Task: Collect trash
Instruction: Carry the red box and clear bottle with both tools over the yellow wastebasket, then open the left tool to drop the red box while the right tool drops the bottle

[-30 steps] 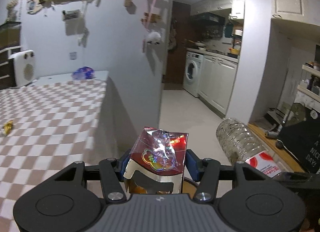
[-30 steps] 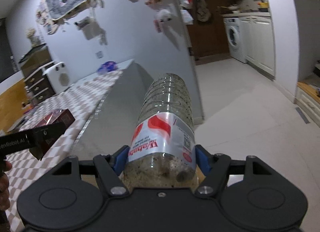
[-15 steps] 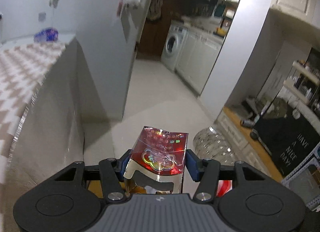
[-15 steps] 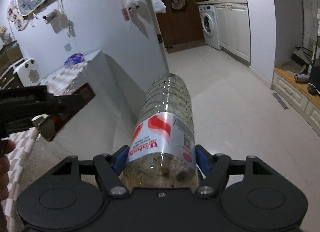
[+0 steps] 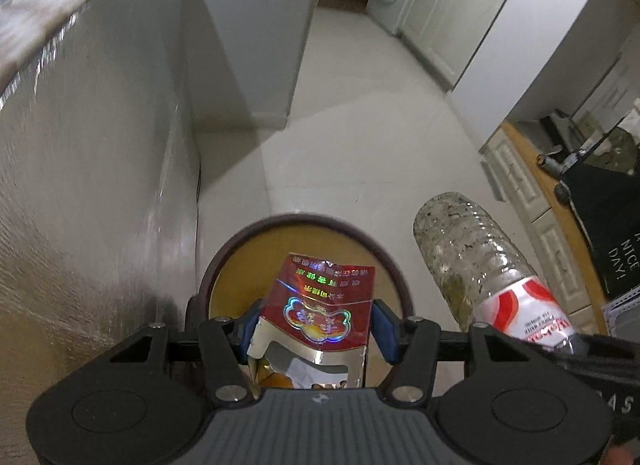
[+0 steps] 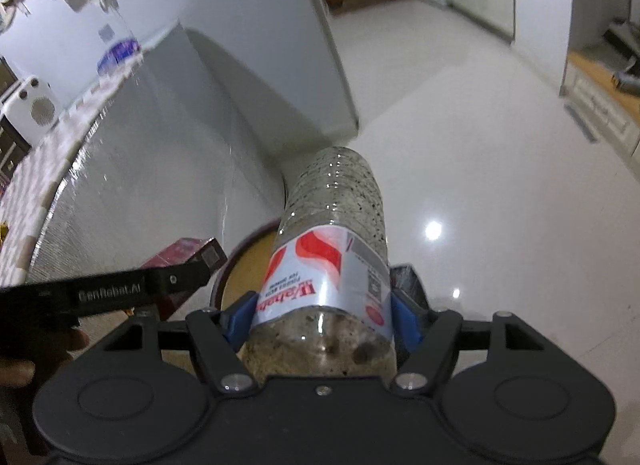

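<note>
Both grippers have come down and tipped forward since the earlier frame, so the round bin, which was almost hidden then, now fills the space under them. Nearest in the left wrist view, the left gripper (image 5: 314, 329) holds the red foil packet (image 5: 320, 305) between its blue pads, the jaws narrow and pressed on its sides; the packet hangs right over the bin's (image 5: 236, 241) open mouth (its dark rim and brown inside show around it). Just beside, the right gripper (image 6: 320, 317) has its jaws set wide around the plastic bottle (image 6: 332, 233), clamped at the red and white label, with the bottle's far end pointing down toward the bin edge (image 6: 248, 245). Beyond lie the draped side of the surface (image 5: 92, 153) and the pale floor (image 5: 360, 105).

The step in hand seems to be the drop. Next the left jaws should open so the packet falls inside, and the bottle probably needs to move a little more over the opening before release.
</note>
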Tool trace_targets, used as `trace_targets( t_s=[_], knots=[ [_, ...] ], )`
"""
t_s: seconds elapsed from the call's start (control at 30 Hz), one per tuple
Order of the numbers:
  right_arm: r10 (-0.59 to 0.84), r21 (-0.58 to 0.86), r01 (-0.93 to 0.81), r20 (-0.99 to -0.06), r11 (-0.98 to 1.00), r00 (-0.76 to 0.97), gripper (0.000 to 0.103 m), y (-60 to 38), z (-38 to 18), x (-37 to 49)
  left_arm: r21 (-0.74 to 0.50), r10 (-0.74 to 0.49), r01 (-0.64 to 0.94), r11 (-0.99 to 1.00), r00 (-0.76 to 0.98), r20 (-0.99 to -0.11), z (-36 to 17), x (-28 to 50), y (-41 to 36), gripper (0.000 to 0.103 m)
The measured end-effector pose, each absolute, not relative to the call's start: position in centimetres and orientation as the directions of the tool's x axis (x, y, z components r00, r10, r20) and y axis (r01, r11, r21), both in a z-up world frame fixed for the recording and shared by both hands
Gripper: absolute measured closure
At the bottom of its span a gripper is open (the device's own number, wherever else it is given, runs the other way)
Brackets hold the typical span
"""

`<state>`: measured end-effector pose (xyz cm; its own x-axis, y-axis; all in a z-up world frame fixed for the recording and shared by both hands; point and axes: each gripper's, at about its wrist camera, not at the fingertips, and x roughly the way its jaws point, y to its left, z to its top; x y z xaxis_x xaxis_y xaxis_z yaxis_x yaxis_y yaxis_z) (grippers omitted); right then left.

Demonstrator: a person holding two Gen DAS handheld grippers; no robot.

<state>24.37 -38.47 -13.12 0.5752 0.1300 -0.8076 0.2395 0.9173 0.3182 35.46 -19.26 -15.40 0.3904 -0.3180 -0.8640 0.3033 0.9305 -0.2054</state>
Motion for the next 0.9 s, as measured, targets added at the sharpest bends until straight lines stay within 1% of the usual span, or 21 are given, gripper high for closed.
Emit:
trace_targets(
  t_s=[0.1,0.23,0.4,0.53,0.7,0.9],
  knots=[
    [0.144,0.313,0.246,-0.836,0.917,0.530,0.031,-38.0,-14.7,26.2,-0.196,-0.294,0.282,0.939,0.365,-0.883,-17.2,36.2,-18.9,0.047],
    [0.184,0.342,0.285,-0.867,0.895,0.463,0.031,-38.0,-17.1,28.6,-0.186,-0.269,0.270,0.945,0.312,-0.911,-19.3,37.3,-18.6,0.047],
    [0.214,0.352,0.306,-0.889,0.884,0.404,0.031,-37.5,-19.6,31.1,-0.169,-0.247,0.290,0.942,0.261,-0.933,-21.1,38.1,-19.0,0.047],
    [0.245,0.362,0.315,-0.903,0.877,0.353,0.031,-37.1,-21.6,33.1,-0.139,-0.206,0.280,0.950,0.229,-0.951,-22.6,38.9,-19.2,0.047],
    [0.273,0.376,0.342,-0.910,0.861,0.311,0.031,-37.0,-23.8,34.8,-0.138,-0.201,0.283,0.949,0.207,-0.958,-23.4,39.5,-19.6,0.047],
    [0.275,0.363,0.341,-0.920,0.867,0.280,0.031,-36.8,-24.6,35.7,-0.136,-0.200,0.292,0.947,0.201,-0.959,-23.7,39.3,-19.9,0.047]
  ],
)
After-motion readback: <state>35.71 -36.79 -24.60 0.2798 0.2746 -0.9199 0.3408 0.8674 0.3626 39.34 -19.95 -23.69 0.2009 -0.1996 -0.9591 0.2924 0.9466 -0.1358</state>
